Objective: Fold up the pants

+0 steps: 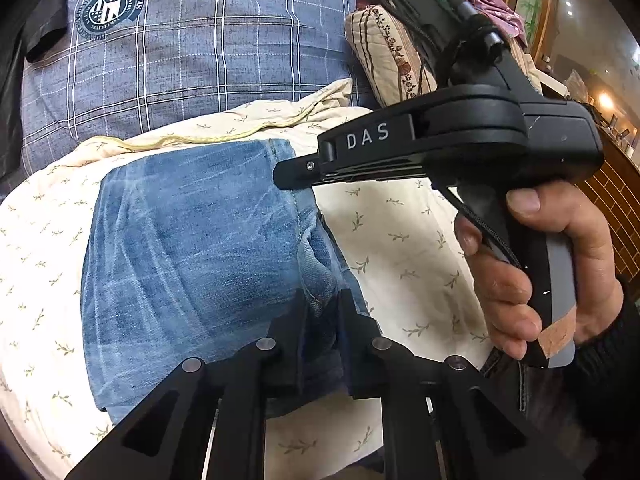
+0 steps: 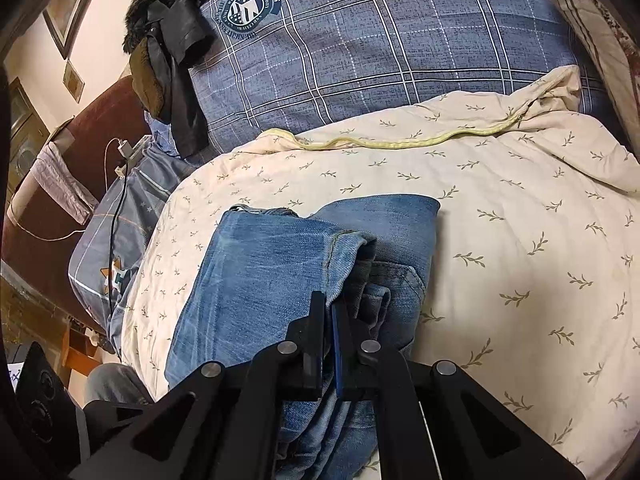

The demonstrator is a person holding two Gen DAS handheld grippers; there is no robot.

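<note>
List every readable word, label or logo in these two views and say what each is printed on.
"DAS": white letters on the side of the right tool, seen from the left wrist.
"STARS": banner of the round emblem on the blue plaid pillow, upside down.
Ring text around that emblem: too small to read reliably.
Jeans: no readable text.

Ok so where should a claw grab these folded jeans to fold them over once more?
Probably the thick bunched edge of the jeans nearest the camera, coming in from the near side, angled downward. The layers stack there, so one pinch catches them all; the far edge lies flat on the cream quilt.
</note>
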